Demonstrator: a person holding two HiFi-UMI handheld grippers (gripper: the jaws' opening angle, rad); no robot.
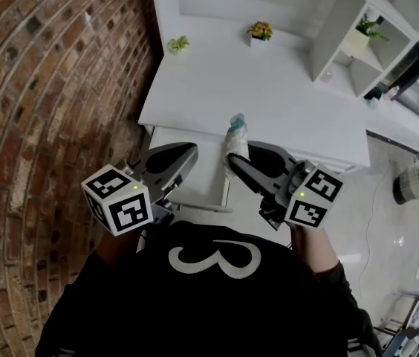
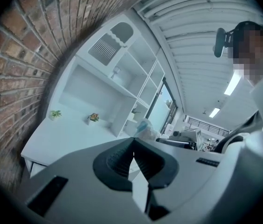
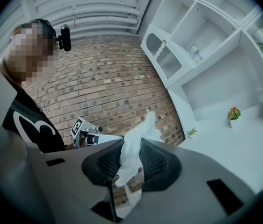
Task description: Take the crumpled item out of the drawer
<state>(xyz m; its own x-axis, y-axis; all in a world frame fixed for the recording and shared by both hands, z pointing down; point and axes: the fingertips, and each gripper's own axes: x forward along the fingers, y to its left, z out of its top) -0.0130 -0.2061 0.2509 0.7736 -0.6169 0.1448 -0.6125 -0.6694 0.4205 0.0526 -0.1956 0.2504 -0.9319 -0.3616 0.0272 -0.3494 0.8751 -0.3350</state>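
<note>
The crumpled white item sticks up from my right gripper, whose jaws are shut on it just above the front edge of the white desk. In the right gripper view the item is pinched between the ribbed pads of that gripper. My left gripper hovers beside it, over the open white drawer. Its jaws meet at the tips with nothing between them. The left gripper view also catches the item off to the right.
A brick wall runs along the left. Two small potted plants stand at the back of the desk under white shelves. A basket sits on the floor at right.
</note>
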